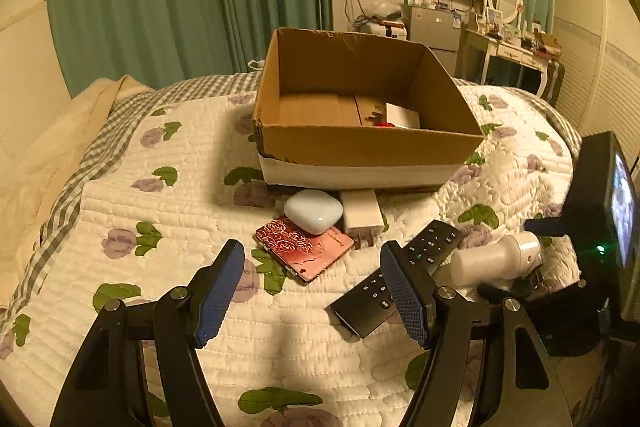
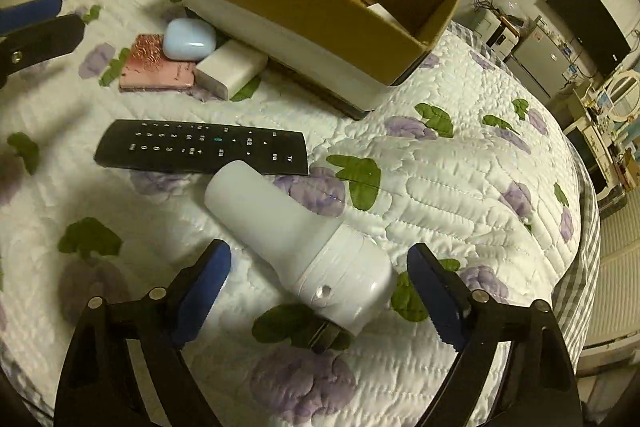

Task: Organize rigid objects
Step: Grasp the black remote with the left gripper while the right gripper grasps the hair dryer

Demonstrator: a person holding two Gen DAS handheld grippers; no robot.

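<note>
Rigid objects on quilted bed, with open carton

Rigid objects lie loose on a white quilted bedspread (image 2: 460, 163) printed with purple flowers and green leaves.

1. Brown corrugated cardboard box (image 1: 360, 143), open-topped, white band along its base, standing on the bed beyond the loose items. Inside, a white flat item and a small red one show above the near wall; what they are cannot be told.
2. Pale blue rounded pebble-shaped case (image 1: 314, 209), resting partly on item 3 and just beside the box's near wall.
3. Pink-red flat rectangular case with an embossed rose pattern (image 1: 306, 251), lying flat.
4. White rectangular charger block (image 1: 360, 213), touching the blue case and close against the box base.
5. Black slim remote control with white key markings (image 2: 200, 147), lying flat, keys up, nearer than items 2 to 4.
6. White plastic handheld device with a cylindrical handle and wider head (image 2: 296, 239), lying on its side, one end touching or just overlapping the remote's edge.

Left gripper (image 1: 312, 291): jaws wide, nothing between them, hovering above the bedspread near the rose case and the remote.

Right gripper (image 2: 320, 291): jaws apart either side of the white device's wider head, pads clear of it on both sides.
</note>
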